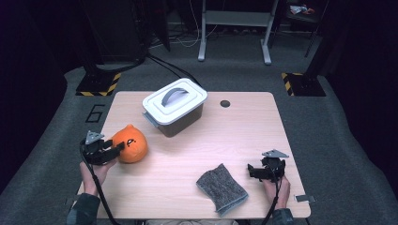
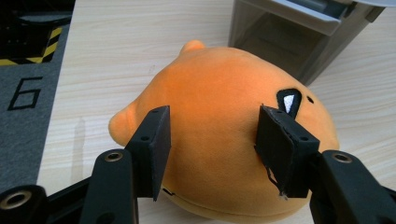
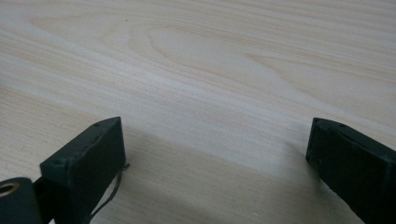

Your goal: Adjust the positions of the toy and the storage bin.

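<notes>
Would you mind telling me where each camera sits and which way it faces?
High view: above the person's side, looking forward and down on the table; forearms, left hand-held gripper, right hand-held gripper.
Left gripper view: rides that gripper, facing the orange plush toy between open jaws.
Right gripper view: faces bare tabletop between open jaws.
Shared: toy, grey bin.

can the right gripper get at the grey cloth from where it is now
Probably yes. The right gripper sits open just beside the grey cloth with bare table between them and nothing in the way.
</notes>
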{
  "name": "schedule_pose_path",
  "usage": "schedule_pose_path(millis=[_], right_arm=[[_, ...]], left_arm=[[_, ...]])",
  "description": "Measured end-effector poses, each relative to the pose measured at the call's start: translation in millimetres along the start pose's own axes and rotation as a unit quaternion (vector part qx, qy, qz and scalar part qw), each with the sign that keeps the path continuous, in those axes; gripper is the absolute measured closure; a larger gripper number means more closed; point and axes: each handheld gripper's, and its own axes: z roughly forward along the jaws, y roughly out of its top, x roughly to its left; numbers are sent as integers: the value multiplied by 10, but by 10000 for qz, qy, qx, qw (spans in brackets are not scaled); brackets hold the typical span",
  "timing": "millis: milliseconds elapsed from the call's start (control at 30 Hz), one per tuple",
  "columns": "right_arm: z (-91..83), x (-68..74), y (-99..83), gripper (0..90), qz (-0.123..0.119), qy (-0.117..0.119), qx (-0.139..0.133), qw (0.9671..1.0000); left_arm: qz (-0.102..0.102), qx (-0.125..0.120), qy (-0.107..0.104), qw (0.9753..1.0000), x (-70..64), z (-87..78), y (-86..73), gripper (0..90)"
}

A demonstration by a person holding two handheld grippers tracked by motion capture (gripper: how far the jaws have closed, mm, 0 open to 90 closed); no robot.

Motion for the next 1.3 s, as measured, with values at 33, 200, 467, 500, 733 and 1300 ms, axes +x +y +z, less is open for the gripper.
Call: schedule_pose_path(millis=[33,200,467,500,733,1300], right_arm=[[0,0,0,36,0,0,0,10000],[0,-1,0,37,0,1,0,10000],[0,-1,0,37,1,5,1,10000],[0,-1,0,37,3,4,1,10000],[0,-1,0,37,4,5,0,10000],[1,-2,0,37,5,15,-1,10000]], left_arm=[[0,0,0,10000,0,0,0,446],[95,-89,-149,9998,-63,-21,66,389],[386,-136,-479,9980,-233,62,256,247],[438,-112,-489,9978,-270,87,292,247],[576,-141,-801,9950,-397,211,488,120],[815,-80,-1197,9894,-623,558,874,59]])
